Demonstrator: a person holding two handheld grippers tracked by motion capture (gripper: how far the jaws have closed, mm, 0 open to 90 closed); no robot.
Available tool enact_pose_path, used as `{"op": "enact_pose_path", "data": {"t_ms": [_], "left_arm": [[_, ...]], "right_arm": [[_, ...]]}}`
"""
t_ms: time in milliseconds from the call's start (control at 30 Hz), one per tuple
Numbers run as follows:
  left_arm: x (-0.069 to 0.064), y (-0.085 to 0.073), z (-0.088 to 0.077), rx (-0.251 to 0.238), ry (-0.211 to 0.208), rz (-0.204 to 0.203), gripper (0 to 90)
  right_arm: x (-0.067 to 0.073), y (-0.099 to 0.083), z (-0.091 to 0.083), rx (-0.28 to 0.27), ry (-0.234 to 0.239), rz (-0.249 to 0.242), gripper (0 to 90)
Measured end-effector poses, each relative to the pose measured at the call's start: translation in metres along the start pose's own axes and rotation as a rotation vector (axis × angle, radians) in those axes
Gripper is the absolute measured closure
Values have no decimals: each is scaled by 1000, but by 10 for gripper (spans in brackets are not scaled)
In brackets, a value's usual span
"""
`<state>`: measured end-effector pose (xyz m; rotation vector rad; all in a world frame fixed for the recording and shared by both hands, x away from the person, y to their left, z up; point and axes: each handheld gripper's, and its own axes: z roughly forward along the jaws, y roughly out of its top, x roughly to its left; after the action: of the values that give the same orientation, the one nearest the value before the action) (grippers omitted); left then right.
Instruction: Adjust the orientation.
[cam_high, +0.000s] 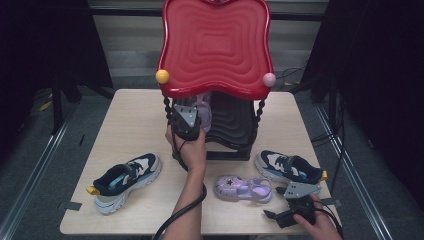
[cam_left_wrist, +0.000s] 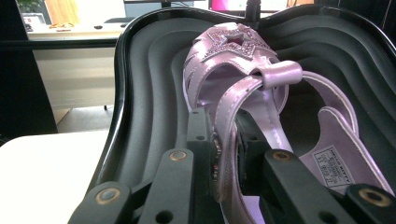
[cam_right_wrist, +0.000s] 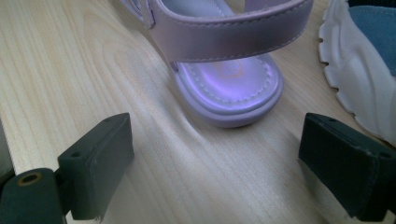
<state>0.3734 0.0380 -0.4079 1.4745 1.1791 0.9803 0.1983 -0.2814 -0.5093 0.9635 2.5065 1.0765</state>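
A purple sandal (cam_high: 204, 112) (cam_left_wrist: 233, 60) with a glittery star lies on the black lower tray (cam_high: 235, 125) (cam_left_wrist: 149, 84) of a two-tier stand. My left gripper (cam_high: 196, 120) (cam_left_wrist: 224, 135) reaches under the red top tray (cam_high: 215, 45) and is shut on the sandal's ankle strap. A matching purple sandal (cam_high: 243, 188) (cam_right_wrist: 229, 88) lies on the wooden table at the front, heel toward my right gripper (cam_high: 290, 196) (cam_right_wrist: 219, 140). That gripper rests low at the table's front right corner, open, with bare wood between its jaws.
A navy and white sneaker (cam_high: 127, 180) lies at the front left of the table (cam_high: 130, 115). Its mate (cam_high: 290, 167) (cam_right_wrist: 359, 79) sits just right of the loose sandal, close to my right gripper. The stand's twisted posts (cam_high: 167, 107) flank the lower tray.
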Motion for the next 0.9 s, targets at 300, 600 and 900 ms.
{"op": "enact_pose_path", "data": {"t_ms": [300, 600, 900], "left_arm": [[-1, 0, -3, 20, -9, 24, 791], [1, -1, -5, 34, -16, 48, 793], [1, 0, -6, 45, -18, 48, 788]], "right_arm": [[0, 0, 1, -1, 2, -6, 94], [0, 1, 1, -2, 3, -6, 94], [0, 1, 1, 0, 4, -7, 94]]}}
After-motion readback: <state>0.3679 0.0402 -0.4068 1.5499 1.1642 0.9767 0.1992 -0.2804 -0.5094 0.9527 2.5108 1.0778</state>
